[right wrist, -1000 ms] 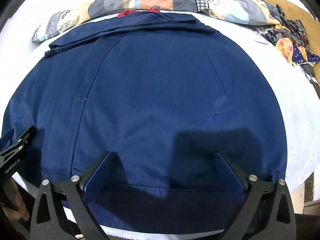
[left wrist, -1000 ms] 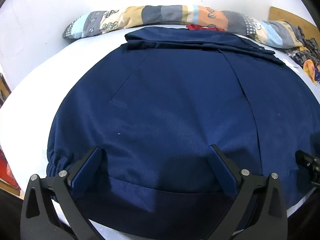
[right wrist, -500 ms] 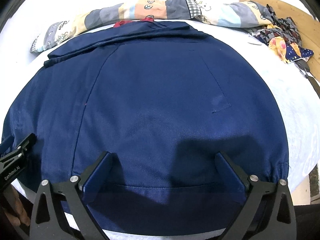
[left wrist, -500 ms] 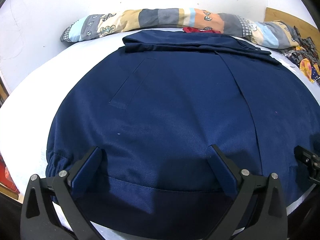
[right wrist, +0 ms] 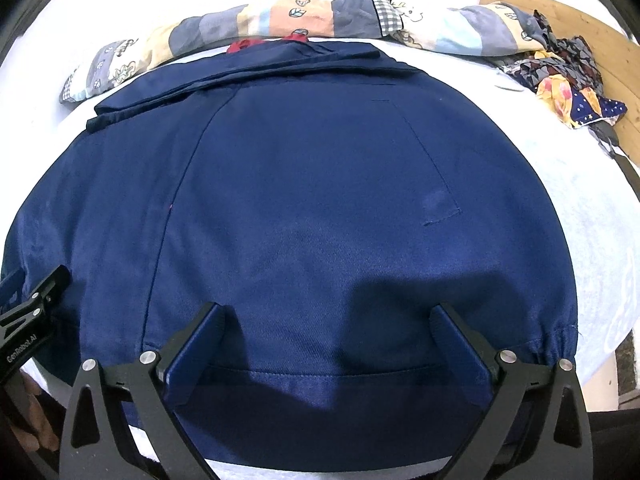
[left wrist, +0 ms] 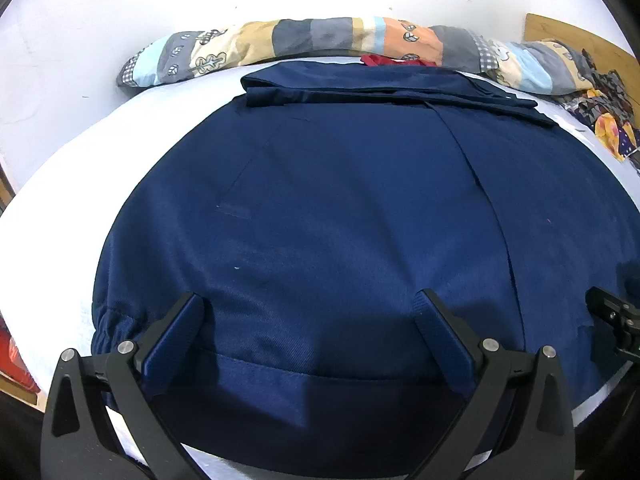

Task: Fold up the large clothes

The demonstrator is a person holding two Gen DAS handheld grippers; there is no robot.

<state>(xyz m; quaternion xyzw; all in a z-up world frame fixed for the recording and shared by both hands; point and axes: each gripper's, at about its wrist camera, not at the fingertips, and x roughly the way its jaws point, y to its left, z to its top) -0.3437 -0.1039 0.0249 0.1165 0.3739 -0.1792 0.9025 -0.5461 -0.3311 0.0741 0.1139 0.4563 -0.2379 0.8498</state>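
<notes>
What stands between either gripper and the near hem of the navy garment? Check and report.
Nothing visible does. The left gripper and right gripper both hang open right over the near hem of the navy garment, with only bare fabric between the fingers. The patchwork bolster and the crumpled patterned cloth lie at the far side.

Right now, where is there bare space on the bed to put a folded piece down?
Bare white sheet lies left of the navy jacket, below the patchwork roll. Another bare strip runs right of the jacket, in front of the patterned cloth pile. The middle is covered by the jacket; the far edge is crowded with the roll and a red cloth.
</notes>
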